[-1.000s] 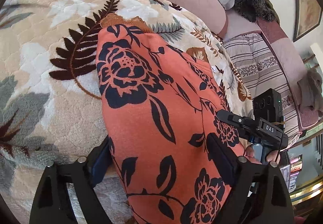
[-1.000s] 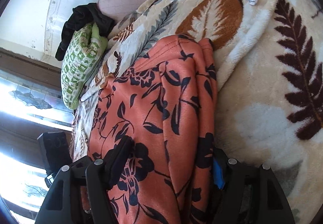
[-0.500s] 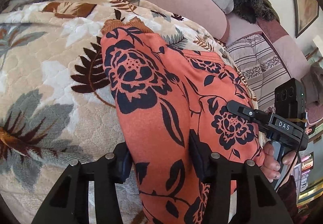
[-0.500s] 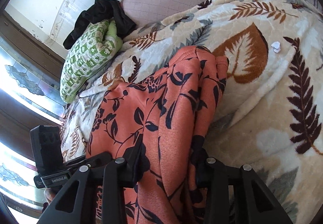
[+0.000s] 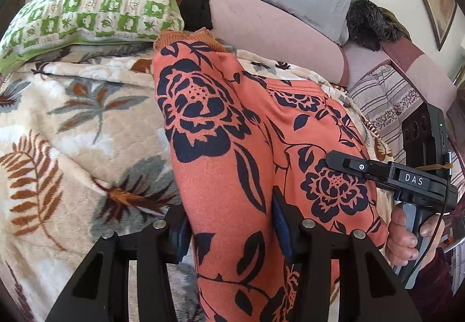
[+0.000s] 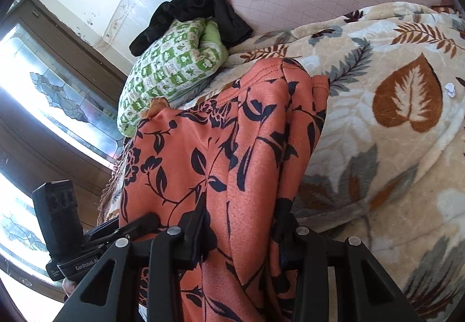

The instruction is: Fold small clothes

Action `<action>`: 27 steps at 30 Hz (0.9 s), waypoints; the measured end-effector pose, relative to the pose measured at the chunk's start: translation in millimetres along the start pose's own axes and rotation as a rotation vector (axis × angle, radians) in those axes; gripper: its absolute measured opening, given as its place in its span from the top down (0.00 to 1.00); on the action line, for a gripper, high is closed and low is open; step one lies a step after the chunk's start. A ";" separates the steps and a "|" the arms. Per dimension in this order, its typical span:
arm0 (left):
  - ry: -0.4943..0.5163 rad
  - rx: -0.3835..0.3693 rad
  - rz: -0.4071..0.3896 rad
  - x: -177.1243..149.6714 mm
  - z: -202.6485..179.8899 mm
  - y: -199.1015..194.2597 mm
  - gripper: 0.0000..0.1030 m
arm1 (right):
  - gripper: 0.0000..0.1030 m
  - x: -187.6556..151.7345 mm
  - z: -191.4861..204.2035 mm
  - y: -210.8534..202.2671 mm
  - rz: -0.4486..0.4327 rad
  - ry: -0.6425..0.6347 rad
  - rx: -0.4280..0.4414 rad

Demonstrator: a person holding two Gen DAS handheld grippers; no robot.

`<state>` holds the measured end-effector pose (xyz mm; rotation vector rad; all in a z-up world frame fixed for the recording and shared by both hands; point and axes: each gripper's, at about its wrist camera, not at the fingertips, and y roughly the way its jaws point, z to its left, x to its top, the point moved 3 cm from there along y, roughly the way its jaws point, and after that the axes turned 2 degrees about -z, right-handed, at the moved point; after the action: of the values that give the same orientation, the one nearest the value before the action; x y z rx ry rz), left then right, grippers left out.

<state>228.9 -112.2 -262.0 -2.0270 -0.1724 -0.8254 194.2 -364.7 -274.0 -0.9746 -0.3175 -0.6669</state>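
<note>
A matt, finely pebbled knit is seen in the garment (image 5: pixel 232 147). The blanket (image 5: pixel 72 133) is made of plush, quilted fleece. The gripper (image 5: pixel 229 229) is moulded in matt black plastic.

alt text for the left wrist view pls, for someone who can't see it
The left gripper pinches a bunched orange garment with dark floral print, which drapes over a leaf-patterned blanket. The right gripper, held in a hand, grips the same garment, with a green patterned pillow behind.
</note>
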 end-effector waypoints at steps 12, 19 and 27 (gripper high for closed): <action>-0.010 0.103 -0.055 -8.8 45.1 -37.7 0.52 | 0.62 -17.6 55.6 35.7 0.043 -0.041 0.057; -0.008 0.115 -0.048 -12.3 48.7 -41.1 0.52 | 0.62 -20.6 62.0 42.3 0.064 -0.054 0.060; 0.010 0.124 -0.035 -12.4 44.3 -36.2 0.52 | 0.62 -20.7 57.2 39.8 0.076 -0.062 0.047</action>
<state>225.7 -53.8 -260.2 -1.9074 -0.2483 -0.8269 206.8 -293.4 -280.4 -0.9596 -0.3479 -0.5584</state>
